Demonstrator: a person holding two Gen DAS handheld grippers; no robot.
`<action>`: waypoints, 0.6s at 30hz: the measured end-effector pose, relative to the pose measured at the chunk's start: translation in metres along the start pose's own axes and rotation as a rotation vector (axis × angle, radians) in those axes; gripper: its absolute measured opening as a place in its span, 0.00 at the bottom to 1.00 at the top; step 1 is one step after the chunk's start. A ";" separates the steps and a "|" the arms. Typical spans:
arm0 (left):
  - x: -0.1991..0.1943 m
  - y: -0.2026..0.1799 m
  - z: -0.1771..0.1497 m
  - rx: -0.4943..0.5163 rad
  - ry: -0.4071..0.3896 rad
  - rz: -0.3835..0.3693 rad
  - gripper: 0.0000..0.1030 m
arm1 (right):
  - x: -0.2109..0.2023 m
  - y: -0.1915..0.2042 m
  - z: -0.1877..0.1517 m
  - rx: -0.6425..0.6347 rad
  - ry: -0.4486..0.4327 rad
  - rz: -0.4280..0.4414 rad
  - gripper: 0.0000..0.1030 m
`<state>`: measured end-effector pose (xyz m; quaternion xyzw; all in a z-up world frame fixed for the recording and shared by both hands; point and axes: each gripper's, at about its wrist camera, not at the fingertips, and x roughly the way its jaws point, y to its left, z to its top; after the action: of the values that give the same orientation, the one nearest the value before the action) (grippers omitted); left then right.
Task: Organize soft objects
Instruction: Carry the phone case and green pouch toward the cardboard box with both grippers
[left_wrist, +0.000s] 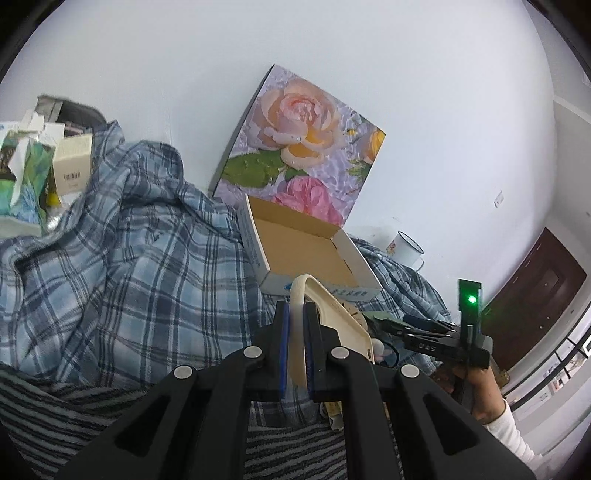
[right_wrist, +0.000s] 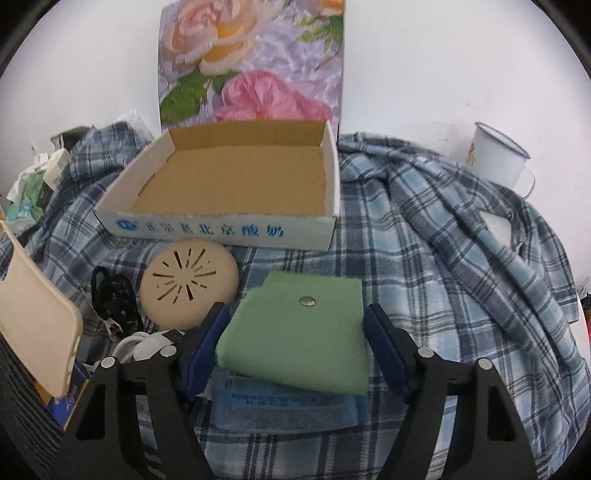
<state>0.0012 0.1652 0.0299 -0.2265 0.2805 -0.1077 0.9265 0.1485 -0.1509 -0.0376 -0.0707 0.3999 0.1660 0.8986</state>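
Left gripper (left_wrist: 294, 325) clamped on cream phone case (left_wrist: 328, 325), held above plaid cloth (left_wrist: 129, 258). Right gripper (right_wrist: 295, 332) jaws spread around green pouch (right_wrist: 295, 332), left pad touching, right pad apart. Cardboard box (right_wrist: 221, 229) just beyond.

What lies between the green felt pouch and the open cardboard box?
In the right wrist view, only blue plaid cloth lies between the green felt pouch and the open cardboard box; the round beige slotted disc sits off to the left.

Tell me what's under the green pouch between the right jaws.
The green pouch lies on a blue packet with printed text, which sits on the plaid cloth. Only the packet's near edge shows; the rest, and anything else beneath, is covered.
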 end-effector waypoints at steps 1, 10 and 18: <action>-0.001 -0.001 0.002 0.004 -0.006 0.007 0.07 | -0.004 -0.001 0.001 0.001 -0.013 -0.001 0.71; -0.014 -0.027 0.021 0.063 -0.064 0.056 0.07 | -0.057 -0.006 0.011 -0.040 -0.206 0.032 0.70; -0.013 -0.054 0.039 0.100 -0.100 0.070 0.07 | -0.084 -0.006 0.026 -0.065 -0.296 0.071 0.70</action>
<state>0.0089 0.1363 0.0912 -0.1751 0.2360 -0.0777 0.9527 0.1163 -0.1696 0.0418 -0.0605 0.2600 0.2192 0.9385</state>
